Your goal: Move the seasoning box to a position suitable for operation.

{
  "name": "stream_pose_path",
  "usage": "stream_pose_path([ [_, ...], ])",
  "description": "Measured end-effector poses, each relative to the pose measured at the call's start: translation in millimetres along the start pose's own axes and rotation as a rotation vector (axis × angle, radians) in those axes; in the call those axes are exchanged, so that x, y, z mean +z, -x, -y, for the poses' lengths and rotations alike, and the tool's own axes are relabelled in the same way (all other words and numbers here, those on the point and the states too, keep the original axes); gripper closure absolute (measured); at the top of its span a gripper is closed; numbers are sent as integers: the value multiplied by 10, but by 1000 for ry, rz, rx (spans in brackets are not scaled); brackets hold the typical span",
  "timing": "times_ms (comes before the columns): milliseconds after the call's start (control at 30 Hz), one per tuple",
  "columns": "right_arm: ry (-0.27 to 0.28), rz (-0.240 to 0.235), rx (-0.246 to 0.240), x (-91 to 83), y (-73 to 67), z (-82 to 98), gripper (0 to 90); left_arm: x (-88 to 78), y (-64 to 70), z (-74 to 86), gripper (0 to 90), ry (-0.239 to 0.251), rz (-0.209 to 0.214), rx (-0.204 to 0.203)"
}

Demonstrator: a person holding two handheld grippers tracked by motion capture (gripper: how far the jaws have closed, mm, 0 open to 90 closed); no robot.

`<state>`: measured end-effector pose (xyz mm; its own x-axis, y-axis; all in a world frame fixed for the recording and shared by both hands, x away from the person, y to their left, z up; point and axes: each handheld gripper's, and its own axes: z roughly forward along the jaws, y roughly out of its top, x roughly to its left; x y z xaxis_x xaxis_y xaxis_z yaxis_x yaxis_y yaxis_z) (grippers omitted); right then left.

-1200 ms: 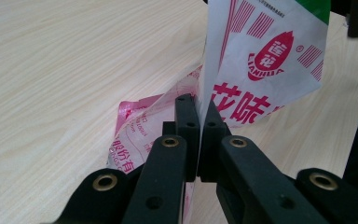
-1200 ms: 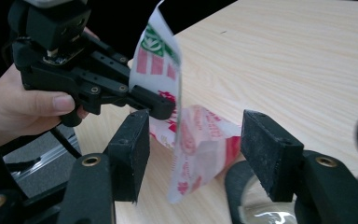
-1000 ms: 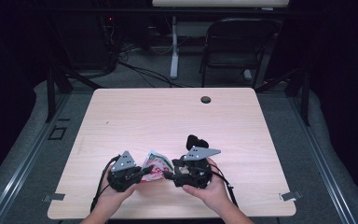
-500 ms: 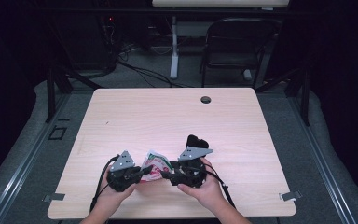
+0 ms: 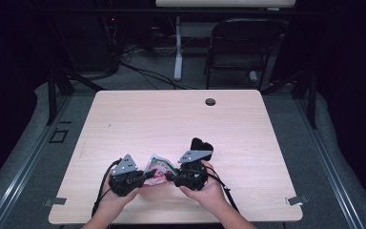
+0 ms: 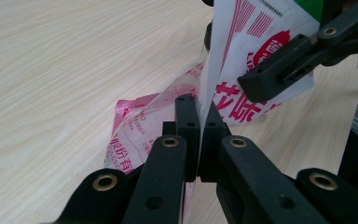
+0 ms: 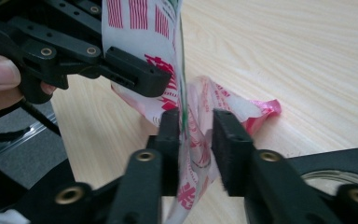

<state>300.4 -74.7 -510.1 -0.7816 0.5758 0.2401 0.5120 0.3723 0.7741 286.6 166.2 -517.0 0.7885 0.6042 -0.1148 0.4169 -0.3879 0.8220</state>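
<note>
Left gripper (image 6: pixel 199 116) clenches the bag (image 6: pixel 242 65) edge at the table's (image 5: pixel 171 114) near side; right gripper (image 7: pixel 196 128), jaws just closing, straddles the bag's other edge, pads not yet pressing.

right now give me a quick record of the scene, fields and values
surface: light wooden table, near edge in use
item: red-and-white printed plastic bag, crumpled, lifted partly off the table
left gripper: shut on the bag's thin edge
right gripper: jaws have just been closing, bag film between them, a gap at one pad
hands: one behind each gripper, close together
other: small round hole near the far edge
</note>
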Motion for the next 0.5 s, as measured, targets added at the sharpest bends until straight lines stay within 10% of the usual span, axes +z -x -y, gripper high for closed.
stream_pose_path([
  [500, -41, -24, -20, 11, 32, -21, 898, 10, 8, 13, 900, -2, 2, 15],
])
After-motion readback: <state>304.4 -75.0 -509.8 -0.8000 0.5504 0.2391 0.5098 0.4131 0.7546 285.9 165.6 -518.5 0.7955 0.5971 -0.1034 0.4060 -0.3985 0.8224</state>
